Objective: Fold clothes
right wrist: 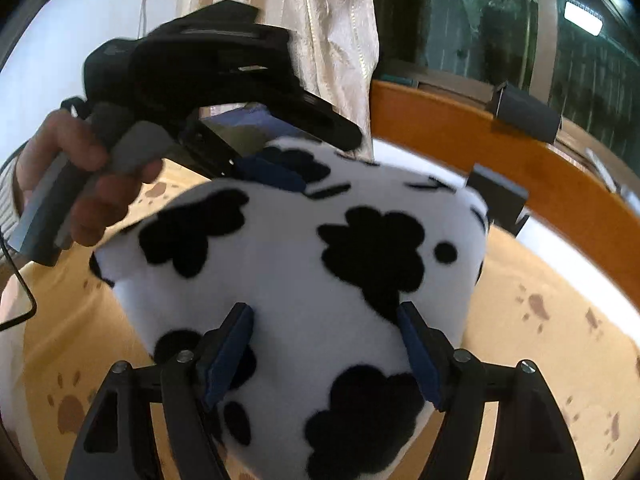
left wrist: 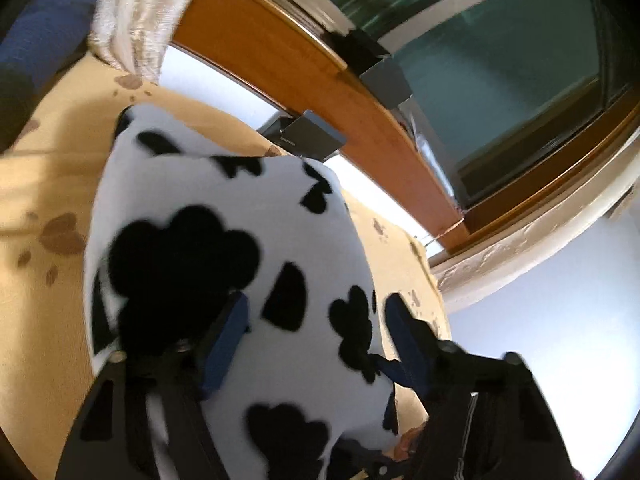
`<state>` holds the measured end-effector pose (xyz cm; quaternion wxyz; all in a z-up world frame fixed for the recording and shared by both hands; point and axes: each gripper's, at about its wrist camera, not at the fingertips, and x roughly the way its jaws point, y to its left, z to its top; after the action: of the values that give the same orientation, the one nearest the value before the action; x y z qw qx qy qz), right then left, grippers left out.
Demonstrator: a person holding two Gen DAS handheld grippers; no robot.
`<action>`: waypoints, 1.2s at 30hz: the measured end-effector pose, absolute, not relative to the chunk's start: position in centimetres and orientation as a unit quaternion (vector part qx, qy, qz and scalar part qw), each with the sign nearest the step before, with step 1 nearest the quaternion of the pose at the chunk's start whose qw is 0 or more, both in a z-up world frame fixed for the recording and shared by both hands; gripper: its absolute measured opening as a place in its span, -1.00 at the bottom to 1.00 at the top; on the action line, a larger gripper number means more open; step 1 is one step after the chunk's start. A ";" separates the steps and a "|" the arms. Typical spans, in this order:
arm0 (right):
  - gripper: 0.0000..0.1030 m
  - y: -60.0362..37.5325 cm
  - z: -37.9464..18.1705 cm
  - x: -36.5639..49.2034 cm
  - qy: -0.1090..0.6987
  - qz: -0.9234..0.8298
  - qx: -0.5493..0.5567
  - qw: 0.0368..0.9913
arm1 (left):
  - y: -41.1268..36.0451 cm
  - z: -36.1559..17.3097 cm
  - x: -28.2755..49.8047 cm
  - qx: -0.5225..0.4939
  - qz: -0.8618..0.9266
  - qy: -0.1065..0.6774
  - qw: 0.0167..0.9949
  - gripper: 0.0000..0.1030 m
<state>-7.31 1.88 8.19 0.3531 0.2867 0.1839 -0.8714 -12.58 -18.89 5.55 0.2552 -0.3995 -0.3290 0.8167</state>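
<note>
With both the left gripper (left wrist: 316,320) and right gripper (right wrist: 326,344) standing apart around the cow-print fleece (right wrist: 288,264), unclamped, it may slump toward six o'clock onto the paw-print sheet (right wrist: 540,344).

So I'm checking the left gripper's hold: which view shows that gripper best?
The right wrist view: it shows the whole left gripper from outside, the hand on its handle, its fingers meeting the cow-print garment. The left wrist view shows only its own fingers around the fabric.
</note>
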 end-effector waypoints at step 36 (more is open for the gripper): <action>0.56 -2.7 8.7 -25.8 0.091 -0.818 0.463 0.329 | -24.0 4.0 -18.4 -0.367 0.836 -0.383 0.144 1.00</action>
<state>-25.80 -2.70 8.75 0.3289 0.4625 0.0914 -0.8183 -18.41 -23.98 3.97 0.1439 -0.3671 -0.3827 0.8355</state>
